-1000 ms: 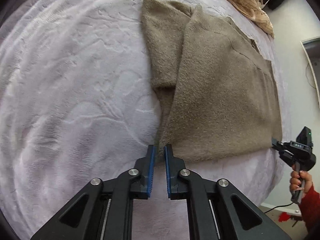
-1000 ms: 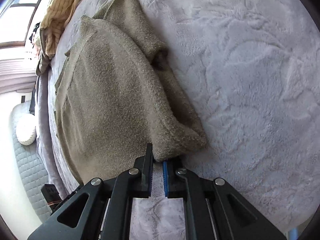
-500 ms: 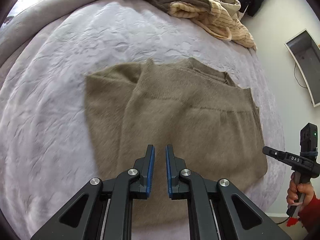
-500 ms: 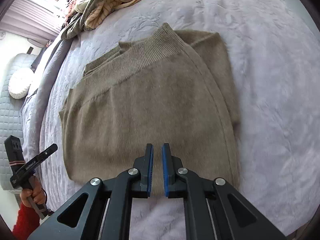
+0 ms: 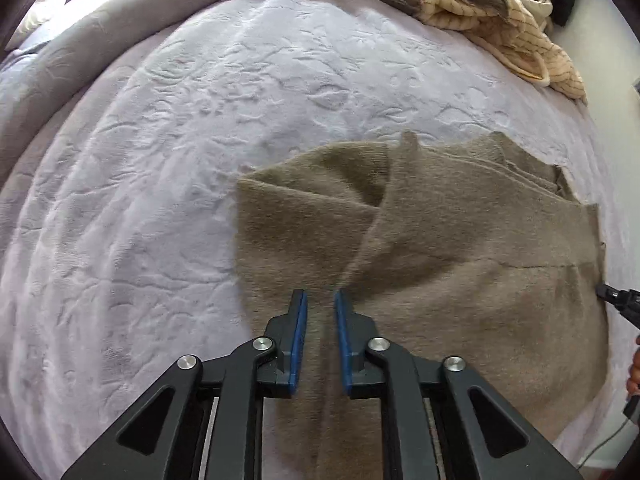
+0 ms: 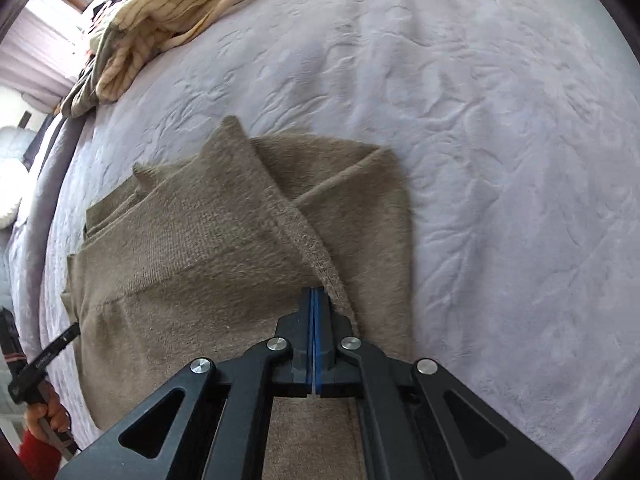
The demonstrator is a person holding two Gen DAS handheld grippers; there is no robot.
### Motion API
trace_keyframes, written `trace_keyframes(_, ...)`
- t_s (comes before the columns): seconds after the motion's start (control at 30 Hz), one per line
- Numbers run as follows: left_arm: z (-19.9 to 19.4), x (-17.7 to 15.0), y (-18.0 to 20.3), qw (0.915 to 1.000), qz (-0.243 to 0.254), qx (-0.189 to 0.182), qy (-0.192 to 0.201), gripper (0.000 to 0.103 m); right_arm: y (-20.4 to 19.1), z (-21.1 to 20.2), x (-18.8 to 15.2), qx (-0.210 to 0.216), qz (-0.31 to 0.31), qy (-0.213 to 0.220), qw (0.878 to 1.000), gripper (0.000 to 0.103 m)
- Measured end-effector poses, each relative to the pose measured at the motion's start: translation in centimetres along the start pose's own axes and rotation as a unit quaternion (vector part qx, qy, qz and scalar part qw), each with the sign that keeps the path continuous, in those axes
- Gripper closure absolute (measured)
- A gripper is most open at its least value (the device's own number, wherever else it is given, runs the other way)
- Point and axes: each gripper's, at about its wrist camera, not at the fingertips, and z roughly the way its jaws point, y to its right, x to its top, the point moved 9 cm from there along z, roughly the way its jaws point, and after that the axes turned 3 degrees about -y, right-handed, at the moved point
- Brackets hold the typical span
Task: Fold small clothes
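Bed (image 5: 152, 168): your lilac embossed blanket fills the frame.
Centre right: brown sweater (image 5: 480, 264) lies folded.
Upper right: striped cream clothes (image 5: 516, 28) heaped.

My brown knit sweater (image 5: 460, 264) lay folded at centre-right of the frame, one sleeve crossed over its body.

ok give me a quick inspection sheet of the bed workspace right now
surface: embossed pale lilac plush bedspread, lightly wrinkled.
job's things: fuzzy taupe knit sweater, partly folded, sleeve laid across the body.
clutter: heap of cream striped clothes at the far edge.
grippers: left gripper over the sweater, jaws slightly apart, nothing between them; right gripper jaws together beside a raised sweater edge, grip unclear.
cables: thin dark cable.
surroundings: white quilted cushion.
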Motion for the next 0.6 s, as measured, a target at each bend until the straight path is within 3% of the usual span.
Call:
trace_keyframes(0.2,-2.0,-2.4,-2.1,0.9994,-0.033,0.000,-0.013,0.085,-0.8,-1.8,-2.8,-0.012,-0.026,-0.002,1.000,0.100)
trace_keyframes(0.6,-4.6,-11.2,-1.9,0.9971,-0.050,0.014,-0.055,0.085,-3.4,-2.8,-12.1,0.033,-0.005,-0.054,0.998,0.099)
